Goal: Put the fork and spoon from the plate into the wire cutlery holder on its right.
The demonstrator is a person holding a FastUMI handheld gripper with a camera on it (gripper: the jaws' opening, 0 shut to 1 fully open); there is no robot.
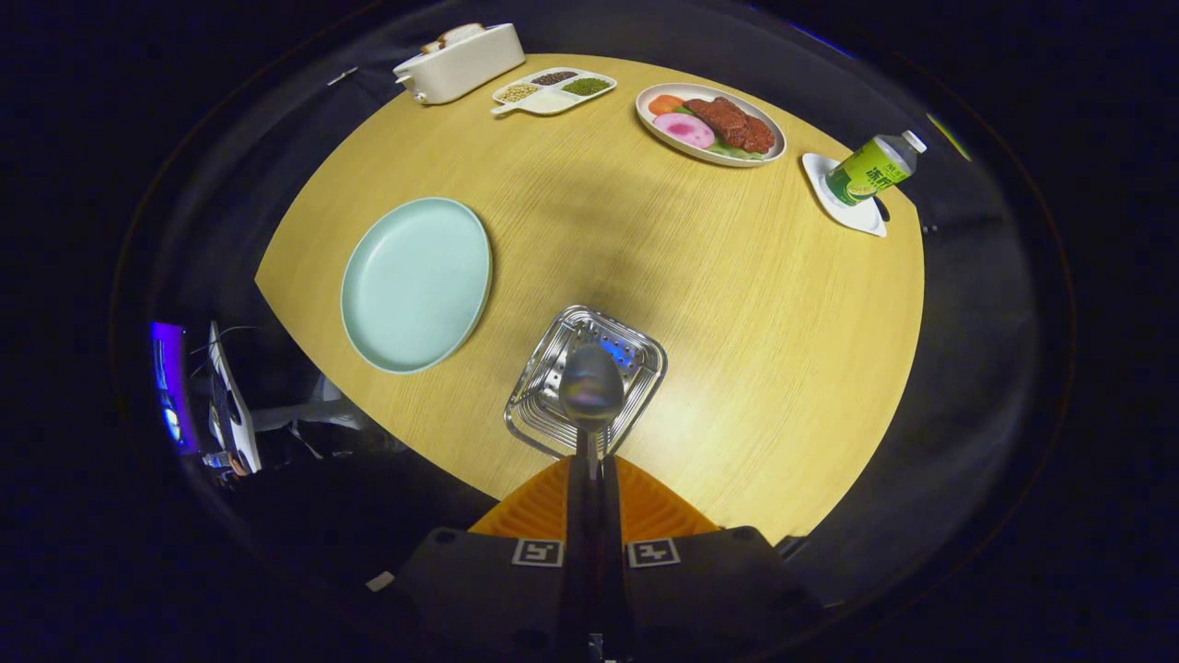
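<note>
Over holder (584,379), gripper-clamped spoon (590,387).

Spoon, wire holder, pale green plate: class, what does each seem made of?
Spoon, shut in the claw: polished metal, mirror-like bowl. Wire holder: shiny steel-like wire, bright glints. Plate: matte ceramic or melamine, even sheen; cannot tell which.

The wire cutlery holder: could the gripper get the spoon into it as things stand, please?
Probably yes: the gripper, jaws shut on the spoon, holds its bowl right above the wire cutlery holder, with nothing in between.
</note>
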